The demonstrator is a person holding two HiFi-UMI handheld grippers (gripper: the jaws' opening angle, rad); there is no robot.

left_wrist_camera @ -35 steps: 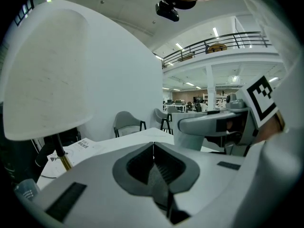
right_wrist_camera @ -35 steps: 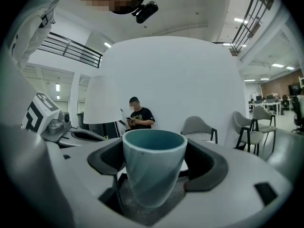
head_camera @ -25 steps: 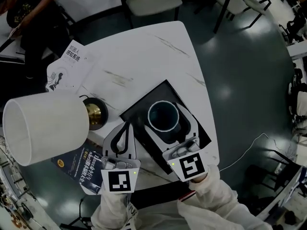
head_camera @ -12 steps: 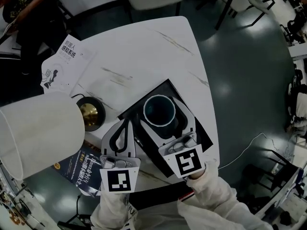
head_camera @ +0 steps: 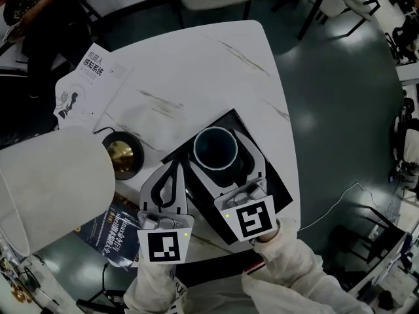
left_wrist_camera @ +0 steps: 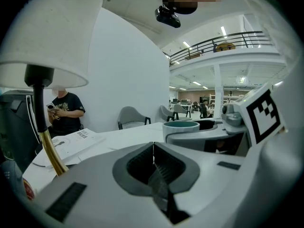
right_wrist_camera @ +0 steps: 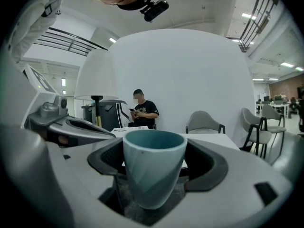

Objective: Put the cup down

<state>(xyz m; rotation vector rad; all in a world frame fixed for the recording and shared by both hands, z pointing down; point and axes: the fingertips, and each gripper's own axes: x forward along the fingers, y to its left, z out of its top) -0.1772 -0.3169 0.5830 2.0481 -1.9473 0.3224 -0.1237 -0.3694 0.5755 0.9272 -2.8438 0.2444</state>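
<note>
Right hand-held gripper (right_wrist_camera: 154, 167) grasps the cup (head_camera: 215, 148) upright over the black mat (head_camera: 275, 188) by the table's (head_camera: 196, 70) near edge — level so it lands flat, I'd guess — left hand-held gripper (left_wrist_camera: 153, 161) is clenched on nothing.

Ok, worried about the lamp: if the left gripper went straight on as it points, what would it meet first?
Likely bare tabletop beyond the mat's corner; the line from the left gripper runs between lamp base and cup. Depth unclear.
</note>
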